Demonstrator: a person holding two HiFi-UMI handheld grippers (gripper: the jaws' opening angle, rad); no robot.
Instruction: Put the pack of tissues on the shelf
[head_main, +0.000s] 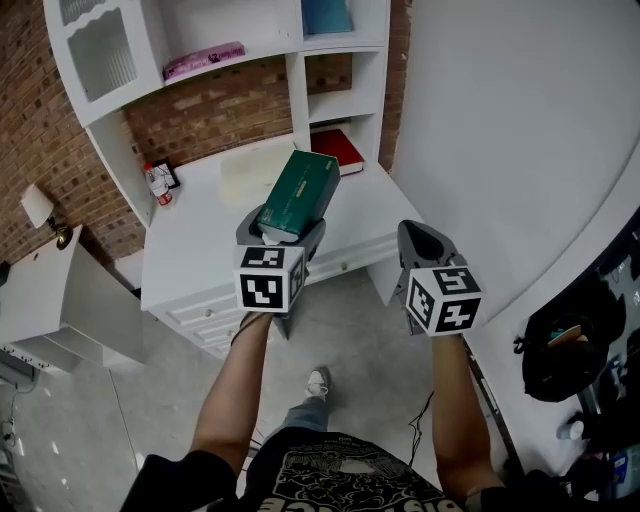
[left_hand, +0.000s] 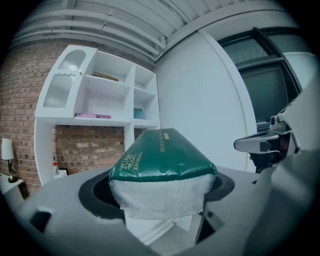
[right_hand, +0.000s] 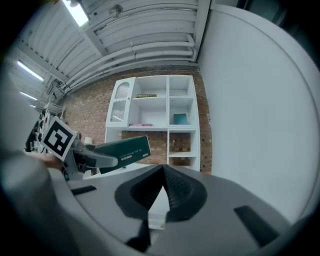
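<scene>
A green pack of tissues (head_main: 299, 193) with a white end is clamped in my left gripper (head_main: 280, 232), held in the air above the front of the white desk (head_main: 200, 235). The left gripper view shows the pack (left_hand: 162, 172) filling the jaws, pointing toward the white shelf unit (left_hand: 107, 95). My right gripper (head_main: 420, 240) hangs to the right of the desk with its jaws shut and nothing in them (right_hand: 161, 192). From the right gripper view the pack (right_hand: 122, 152) and the left gripper (right_hand: 92, 157) show at left, with the shelf unit (right_hand: 160, 112) behind.
The shelf unit (head_main: 290, 45) holds a pink book (head_main: 203, 60), a blue item (head_main: 326, 15) and a red book (head_main: 338, 148). A small bottle (head_main: 157, 186) stands at the desk's back left. A curved white wall (head_main: 500, 150) is on the right, a white cabinet (head_main: 60, 300) on the left.
</scene>
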